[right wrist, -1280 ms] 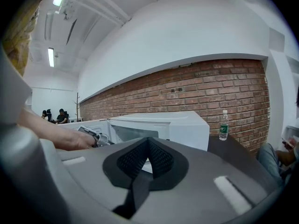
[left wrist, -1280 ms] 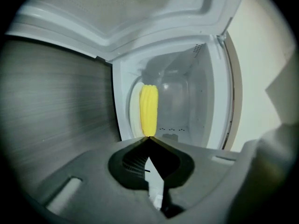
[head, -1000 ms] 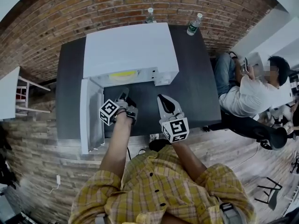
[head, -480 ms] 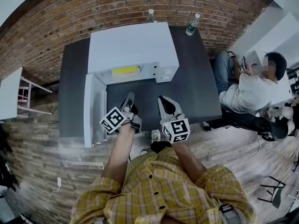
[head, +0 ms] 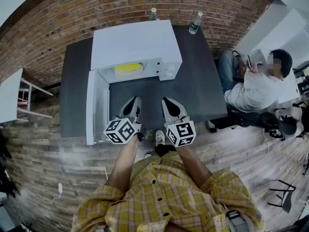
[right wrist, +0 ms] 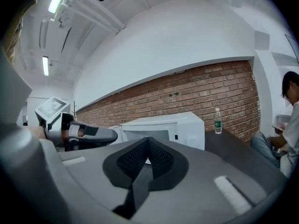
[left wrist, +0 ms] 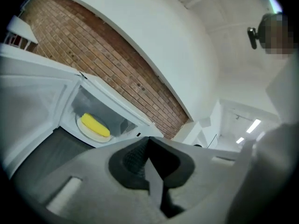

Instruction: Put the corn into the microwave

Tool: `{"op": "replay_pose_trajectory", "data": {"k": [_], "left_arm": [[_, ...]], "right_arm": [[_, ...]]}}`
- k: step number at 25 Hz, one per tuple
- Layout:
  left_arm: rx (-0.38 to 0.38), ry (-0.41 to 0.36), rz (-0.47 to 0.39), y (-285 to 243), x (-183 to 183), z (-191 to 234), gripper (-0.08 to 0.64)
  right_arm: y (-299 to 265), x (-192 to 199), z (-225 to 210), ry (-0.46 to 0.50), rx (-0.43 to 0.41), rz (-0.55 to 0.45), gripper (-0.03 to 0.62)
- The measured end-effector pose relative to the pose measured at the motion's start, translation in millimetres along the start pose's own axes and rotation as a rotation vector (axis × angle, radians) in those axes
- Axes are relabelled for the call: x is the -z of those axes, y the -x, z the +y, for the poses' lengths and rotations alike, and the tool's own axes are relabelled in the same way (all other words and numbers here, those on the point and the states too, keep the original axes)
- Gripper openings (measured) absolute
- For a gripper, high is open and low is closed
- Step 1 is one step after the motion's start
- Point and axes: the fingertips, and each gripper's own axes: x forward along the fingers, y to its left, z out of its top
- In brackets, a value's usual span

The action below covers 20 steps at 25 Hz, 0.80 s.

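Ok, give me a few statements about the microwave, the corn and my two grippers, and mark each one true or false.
1. The corn lies on a plate inside the microwave. True.
2. The microwave's door is closed. False: it stands open, swung out to the left.
3. The left gripper holds the corn. False: it is shut with nothing in it.
4. The right gripper is shut and empty. True.
5. Two bottles stand on the table behind the microwave. True.
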Motion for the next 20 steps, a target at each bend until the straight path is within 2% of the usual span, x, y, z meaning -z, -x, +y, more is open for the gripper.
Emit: {"op": "replay_pose_trajectory", "data": {"k": [4,6,12,20], "left_arm": [[-0.036,-0.216,-0.007,14,0,-13,-0.002],[-0.05,-0.292,-0.014,21,0,-17,-0.002],[-0.065,-0.397,-0.02,31,2,-26,-0.002],[-0.088,-0.49,-0.029,41,1,-36,-0.002]], "right_arm": [[5,0,4,0.002,-0.001,-0.006,0.003],[8,-1,7,0.003,-0.003,-0.008,0.003],[14,-5,12,0.003,-0.015,-0.024,0.003],[21,-8,19,-0.002,-0.026,-0.037,0.003]]}}
